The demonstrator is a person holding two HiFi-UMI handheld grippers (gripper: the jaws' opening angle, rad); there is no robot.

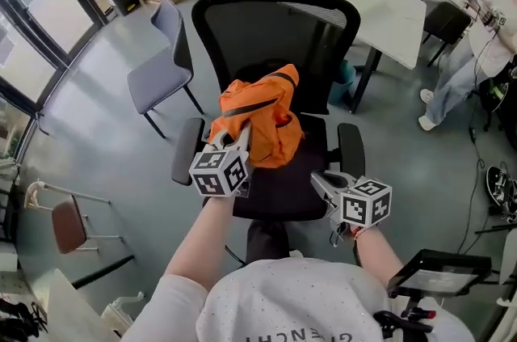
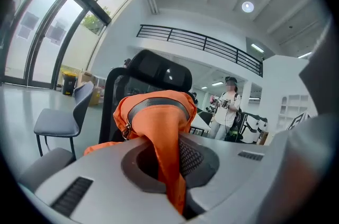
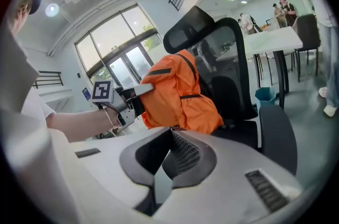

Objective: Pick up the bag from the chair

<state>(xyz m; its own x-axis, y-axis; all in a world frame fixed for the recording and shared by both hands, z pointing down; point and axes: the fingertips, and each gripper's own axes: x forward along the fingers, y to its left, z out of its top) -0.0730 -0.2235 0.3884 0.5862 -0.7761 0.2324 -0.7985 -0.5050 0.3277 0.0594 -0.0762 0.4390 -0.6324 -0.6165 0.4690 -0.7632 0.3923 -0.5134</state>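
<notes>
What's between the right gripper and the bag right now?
Nothing visible. The right gripper, jaws together and empty, faces the orange bag across open air above the chair seat. The left gripper clamps the bag's fabric from the other side.

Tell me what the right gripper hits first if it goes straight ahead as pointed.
Probably the orange bag: its lower folds lie just beyond the shut tips of the right gripper, over the chair seat. Depth is hard to judge.

This is an open office. A black mesh swivel chair [image 1: 275, 17] stands off the white table's [image 1: 396, 9] near corner. Tall glazing [image 1: 32, 1] and a railed mezzanine [image 2: 201, 43] surround it.
</notes>
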